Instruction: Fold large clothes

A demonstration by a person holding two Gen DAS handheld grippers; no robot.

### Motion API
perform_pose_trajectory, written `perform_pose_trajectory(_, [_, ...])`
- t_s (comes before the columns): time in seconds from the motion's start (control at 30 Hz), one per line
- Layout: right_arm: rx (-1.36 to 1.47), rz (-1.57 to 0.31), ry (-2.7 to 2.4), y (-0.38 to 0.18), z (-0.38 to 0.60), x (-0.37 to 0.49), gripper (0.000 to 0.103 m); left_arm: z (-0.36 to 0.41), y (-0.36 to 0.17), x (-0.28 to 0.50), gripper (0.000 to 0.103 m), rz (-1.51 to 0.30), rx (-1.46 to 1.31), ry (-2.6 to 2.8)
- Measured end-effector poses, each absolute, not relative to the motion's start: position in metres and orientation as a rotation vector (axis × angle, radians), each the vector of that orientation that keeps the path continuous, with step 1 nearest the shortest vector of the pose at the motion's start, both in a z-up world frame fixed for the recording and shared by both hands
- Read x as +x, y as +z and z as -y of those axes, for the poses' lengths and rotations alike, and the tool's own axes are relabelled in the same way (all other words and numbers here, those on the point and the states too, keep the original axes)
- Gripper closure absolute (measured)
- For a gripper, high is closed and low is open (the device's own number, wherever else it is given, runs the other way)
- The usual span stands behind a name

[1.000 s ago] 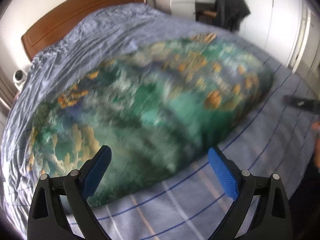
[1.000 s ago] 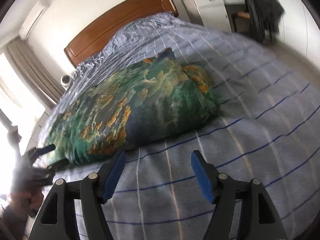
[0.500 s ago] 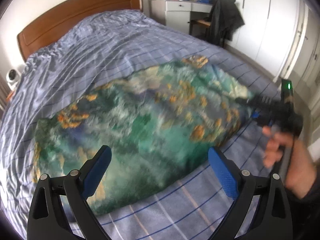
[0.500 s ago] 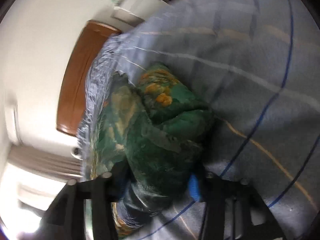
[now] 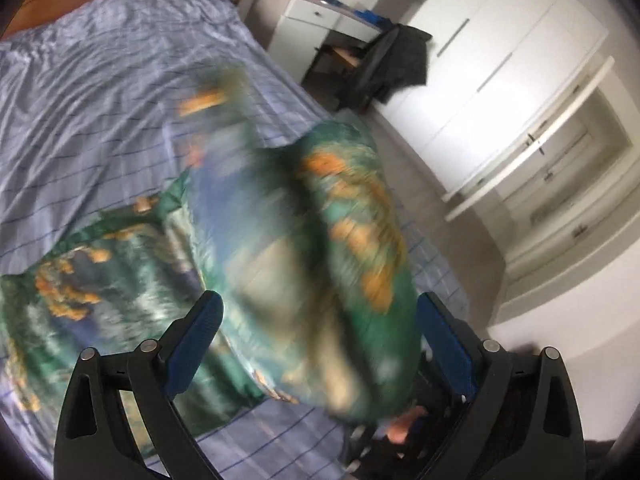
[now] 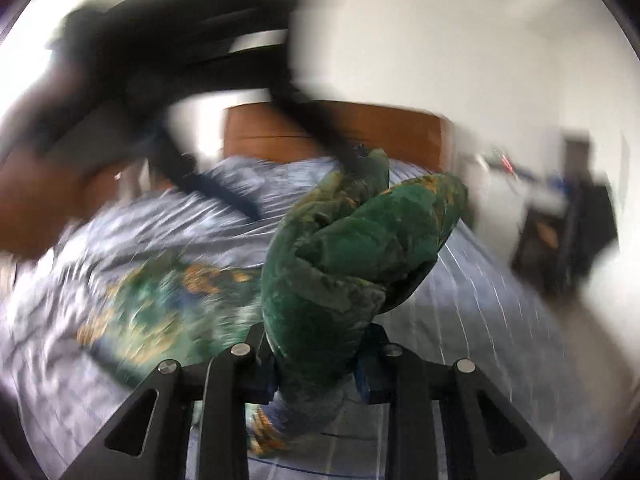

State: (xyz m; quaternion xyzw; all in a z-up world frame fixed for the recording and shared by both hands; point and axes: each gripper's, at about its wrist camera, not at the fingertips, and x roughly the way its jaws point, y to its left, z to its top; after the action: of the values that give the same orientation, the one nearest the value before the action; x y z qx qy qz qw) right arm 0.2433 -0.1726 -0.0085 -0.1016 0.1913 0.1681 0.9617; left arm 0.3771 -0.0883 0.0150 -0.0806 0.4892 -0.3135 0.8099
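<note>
**Fold just getting started, one end of the garment up in the air**

Status as far as I can judge: early days. The big green garment with the orange and blue painted print [image 5: 312, 264] is partly lifted. The right claw [image 6: 316, 380] has its blue pads squeezed in tight on a thick bunch of the fabric, and that bunch balloons up the middle of the right wrist view. The rest of the garment trails down to the lower left of that view, lying on the bed with the pale blue striped cover [image 5: 100, 92].

The left claw [image 5: 320, 332] is wide open w/ nothing in it. From its cam the raised fabric fills the centre of the frame right in front of the pads; can't tell if it's touching them, too blurry. The spread-out half sits lower left on the bed.

The wooden headboard [image 6: 400, 132] is at the back of the right view, and white wardrobe doors [image 5: 500, 60] are upper right in the left view.

So imo: one end grabbed and raised, no fold laid down yet. Left to do: carry the end over, lay it, smooth, prob fold again.
</note>
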Motion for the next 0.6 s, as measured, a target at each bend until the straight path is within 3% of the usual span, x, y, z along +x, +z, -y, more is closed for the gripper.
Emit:
perform_pose_trajectory(0.2, [-0.626,-0.275,0.477,-0.021,0.081,0.191,0.075,0.055,-0.011,0.372,0.009,-1.111,-0.054,-0.481])
perform_pose_trajectory(0.23, [-0.651,-0.267,0.499,-0.022,0.073,0.187,0.075,0.053,-0.017,0.372,0.041,-1.112,-0.012,-0.442])
perform_pose_trajectory(0.27, [-0.654,-0.268,0.514,-0.021,0.069,0.185,0.075,0.048,-0.023,0.372,0.062,-1.117,0.027,-0.409])
perform_pose_trajectory(0.33, [-0.611,-0.326,0.533,-0.021,0.071,0.191,0.072,0.032,-0.032,0.374,0.07,-1.128,-0.038,-0.429])
perform_pose_trajectory(0.5, [-0.3,-0.518,0.7,0.001,0.107,0.211,0.041,-0.028,-0.039,0.378,0.073,-1.094,-0.114,-0.379])
perform_pose_trajectory(0.6, [-0.185,-0.551,0.704,0.014,0.129,0.223,0.04,-0.069,-0.05,0.379,0.073,-1.079,-0.151,-0.315])
